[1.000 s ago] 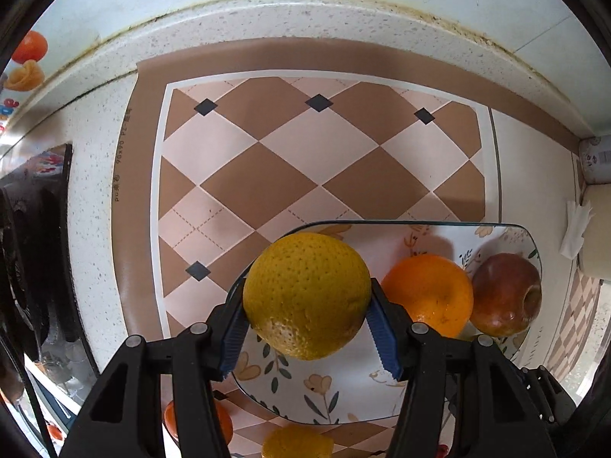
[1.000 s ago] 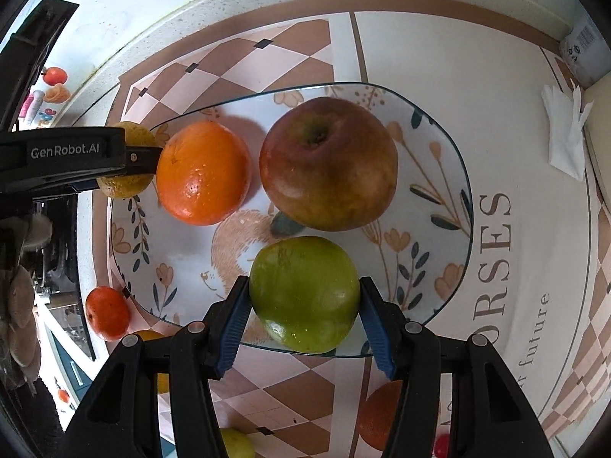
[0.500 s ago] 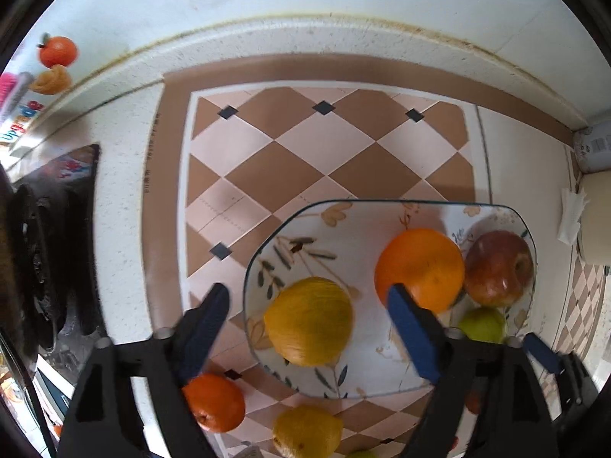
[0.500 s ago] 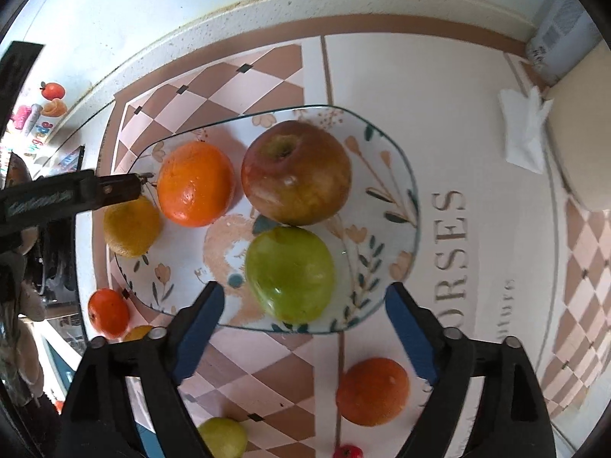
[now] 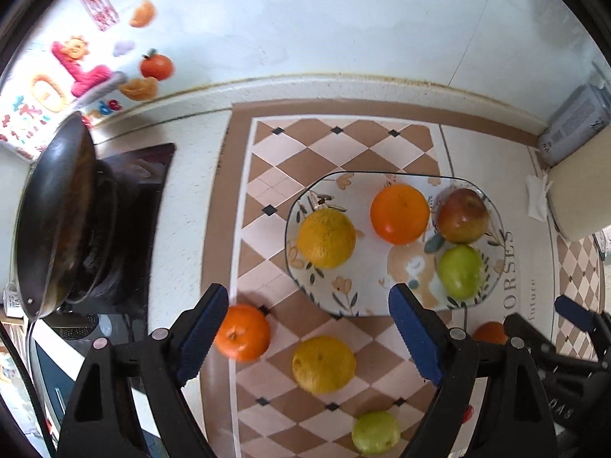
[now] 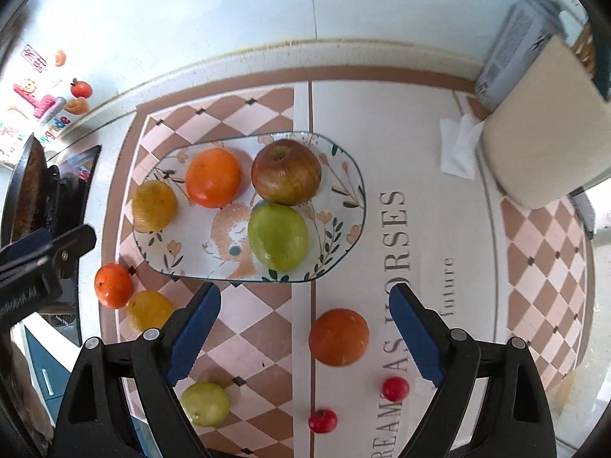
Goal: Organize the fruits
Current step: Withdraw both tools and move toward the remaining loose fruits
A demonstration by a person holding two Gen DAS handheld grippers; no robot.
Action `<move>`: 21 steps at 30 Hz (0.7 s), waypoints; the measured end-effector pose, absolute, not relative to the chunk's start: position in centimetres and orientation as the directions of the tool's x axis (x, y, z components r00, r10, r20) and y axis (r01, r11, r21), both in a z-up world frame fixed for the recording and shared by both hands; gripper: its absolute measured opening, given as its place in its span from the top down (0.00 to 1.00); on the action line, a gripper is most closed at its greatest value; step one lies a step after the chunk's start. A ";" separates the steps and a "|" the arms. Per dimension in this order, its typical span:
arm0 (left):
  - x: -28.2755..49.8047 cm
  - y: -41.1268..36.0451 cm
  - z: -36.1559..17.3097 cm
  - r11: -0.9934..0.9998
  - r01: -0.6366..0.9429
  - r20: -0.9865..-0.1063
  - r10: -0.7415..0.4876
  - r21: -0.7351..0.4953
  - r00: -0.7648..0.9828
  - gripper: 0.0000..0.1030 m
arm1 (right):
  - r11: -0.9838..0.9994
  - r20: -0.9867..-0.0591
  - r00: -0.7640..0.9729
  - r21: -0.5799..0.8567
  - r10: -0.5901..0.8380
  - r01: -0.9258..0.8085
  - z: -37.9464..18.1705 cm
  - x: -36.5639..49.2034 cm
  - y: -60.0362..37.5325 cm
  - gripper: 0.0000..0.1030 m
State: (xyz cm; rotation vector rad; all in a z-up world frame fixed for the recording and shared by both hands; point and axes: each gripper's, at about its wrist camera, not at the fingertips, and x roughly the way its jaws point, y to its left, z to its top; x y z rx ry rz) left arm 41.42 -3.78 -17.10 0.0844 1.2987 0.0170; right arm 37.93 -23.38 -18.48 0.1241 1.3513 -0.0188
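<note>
- Glass plate now held four fruits: the yellow orange and green apple were released a moment before.
- Both the left gripper and right gripper had pulled back, jaws wide and empty.
- Loose mandarin, yellow citrus, small green fruit, perhaps a lime, and orange waited on the mat; nothing blocked them.
</note>
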 end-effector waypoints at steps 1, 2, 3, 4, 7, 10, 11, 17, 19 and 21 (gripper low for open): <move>40.7 -3.8 -16.4 0.996 0.037 -0.956 0.064 0.078 0.287 0.16 | 0.993 -0.971 0.230 0.080 0.059 0.082 -17.8 37.5 -23.3 0.11; 40.2 -3.7 -15.9 0.996 0.038 -0.952 0.065 0.080 0.299 0.16 | 0.994 -0.969 0.238 0.080 0.059 0.079 -17.4 37.2 -23.2 0.11; 39.7 -3.6 -15.3 0.996 0.042 -0.948 0.061 0.078 0.311 0.16 | 0.994 -0.967 0.249 0.083 0.062 0.076 -16.6 36.7 -23.2 0.11; 39.1 -3.7 -14.6 0.996 0.046 -0.945 0.058 0.077 0.323 0.16 | 0.994 -0.964 0.257 0.086 0.065 0.072 -16.1 36.4 -23.1 0.11; 37.4 -3.8 -13.0 0.996 0.053 -0.936 0.050 0.073 0.348 0.16 | 0.994 -0.955 0.288 0.089 0.069 0.056 -14.0 34.9 -22.6 0.11; 35.7 -3.6 -11.6 0.997 0.049 -0.928 0.042 0.065 0.370 0.16 | 0.995 -0.946 0.316 0.091 0.073 0.043 -12.2 33.5 -22.4 0.11; 35.2 -3.5 -11.2 0.997 0.047 -0.925 0.038 0.060 0.378 0.16 | 0.995 -0.943 0.325 0.095 0.077 0.039 -11.6 33.0 -22.4 0.11; 32.3 -3.1 -8.3 0.998 0.041 -0.905 0.025 0.047 0.424 0.16 | 0.992 -0.923 0.370 0.125 0.107 0.027 -8.3 30.1 -22.2 0.11; 31.5 -3.1 -7.6 0.998 0.040 -0.900 0.019 0.040 0.435 0.16 | 0.991 -0.918 0.381 0.131 0.113 0.023 -7.6 29.6 -22.1 0.11; 31.0 -3.1 -7.0 0.998 0.039 -0.895 0.021 0.043 0.445 0.16 | 0.990 -0.912 0.392 0.141 0.122 0.021 -7.0 29.2 -22.1 0.11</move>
